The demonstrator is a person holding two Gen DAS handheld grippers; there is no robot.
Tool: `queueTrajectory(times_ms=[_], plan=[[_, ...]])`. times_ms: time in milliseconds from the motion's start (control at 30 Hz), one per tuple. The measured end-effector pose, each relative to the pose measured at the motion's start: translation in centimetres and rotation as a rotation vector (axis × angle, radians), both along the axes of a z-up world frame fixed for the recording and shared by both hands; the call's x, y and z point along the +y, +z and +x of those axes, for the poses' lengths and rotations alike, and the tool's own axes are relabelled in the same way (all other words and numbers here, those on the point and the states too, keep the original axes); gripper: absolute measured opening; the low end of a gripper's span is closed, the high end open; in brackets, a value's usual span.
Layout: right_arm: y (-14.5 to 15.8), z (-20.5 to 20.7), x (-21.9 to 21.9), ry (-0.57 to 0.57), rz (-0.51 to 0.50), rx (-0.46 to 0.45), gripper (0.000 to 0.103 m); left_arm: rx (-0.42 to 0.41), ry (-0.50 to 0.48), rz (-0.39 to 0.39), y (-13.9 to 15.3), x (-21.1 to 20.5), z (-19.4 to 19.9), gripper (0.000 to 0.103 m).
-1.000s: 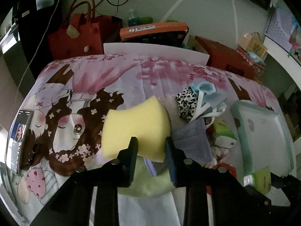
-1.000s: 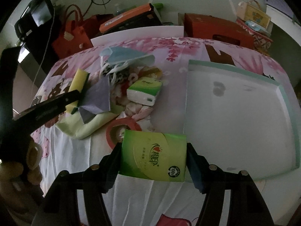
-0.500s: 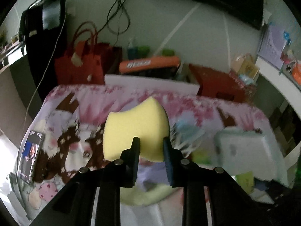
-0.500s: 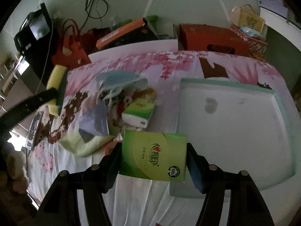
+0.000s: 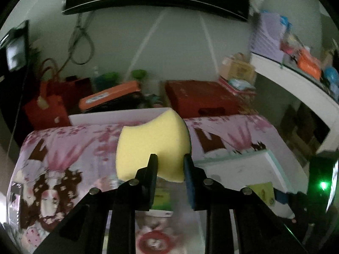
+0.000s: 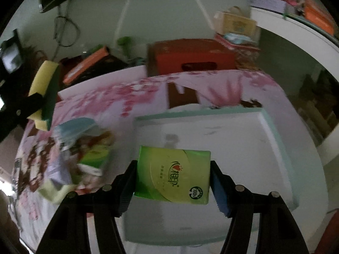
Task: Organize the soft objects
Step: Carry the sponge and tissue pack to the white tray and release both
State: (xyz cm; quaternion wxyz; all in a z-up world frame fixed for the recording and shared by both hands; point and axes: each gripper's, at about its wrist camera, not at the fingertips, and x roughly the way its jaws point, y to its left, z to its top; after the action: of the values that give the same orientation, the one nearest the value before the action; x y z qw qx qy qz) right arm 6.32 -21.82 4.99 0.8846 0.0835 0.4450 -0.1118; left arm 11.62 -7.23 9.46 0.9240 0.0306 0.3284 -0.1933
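My left gripper (image 5: 170, 163) is shut on a yellow sponge (image 5: 151, 142) with a dark green back, held in the air above the pink printed table cover (image 5: 70, 148). The right wrist view shows the same yellow sponge (image 6: 43, 93) at the far left. My right gripper (image 6: 173, 175) is shut on a green tissue pack (image 6: 172, 174), held over the near part of the white tray with a mint-green rim (image 6: 273, 131). That white tray (image 5: 243, 169) lies at the right in the left wrist view, where the green tissue pack (image 5: 261, 192) also shows.
A blurred pile of soft items (image 6: 82, 148) lies left of the tray: a blue mask, another green tissue pack, a purple cloth, a pale yellow cloth. A red tape ring (image 5: 155, 238) lies near me. Red boxes (image 6: 190, 57), a red bag (image 5: 47, 103) and an orange case stand behind.
Both grippers have risen and swung right, each with its load. The sponge has lifted off the pile. The tissue pack has moved from beside the tray to over it.
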Motion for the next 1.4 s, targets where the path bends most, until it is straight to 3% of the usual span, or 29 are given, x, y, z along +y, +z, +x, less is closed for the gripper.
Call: queueTrajectory(times_ms=[267,533,1167,1400], plan=[[-1.8,-0.4,-5.2,-0.121,-0.034,0.042,0.068,-0.025,-0.156,0.057,-1.2,-6.5,-2.3,0.026],[-3.2,-1.0,-9.4,-0.246,-0.044,0.053,0.068,-0.025,-0.245,0.123,-3.4,-10.5,-3.4,0.026],[-7.7,-2.1,-14.9,-0.383,0.067,0.07,0.068,0.08,-0.318,0.195,-9.1,-13.9,-2.6,0.026],[-7.8,-1.5,-14.3,-0.345,0.04,0.069,0.068,0.072,-0.302,0.27,-10.2,-14.3,-2.4,0.027]])
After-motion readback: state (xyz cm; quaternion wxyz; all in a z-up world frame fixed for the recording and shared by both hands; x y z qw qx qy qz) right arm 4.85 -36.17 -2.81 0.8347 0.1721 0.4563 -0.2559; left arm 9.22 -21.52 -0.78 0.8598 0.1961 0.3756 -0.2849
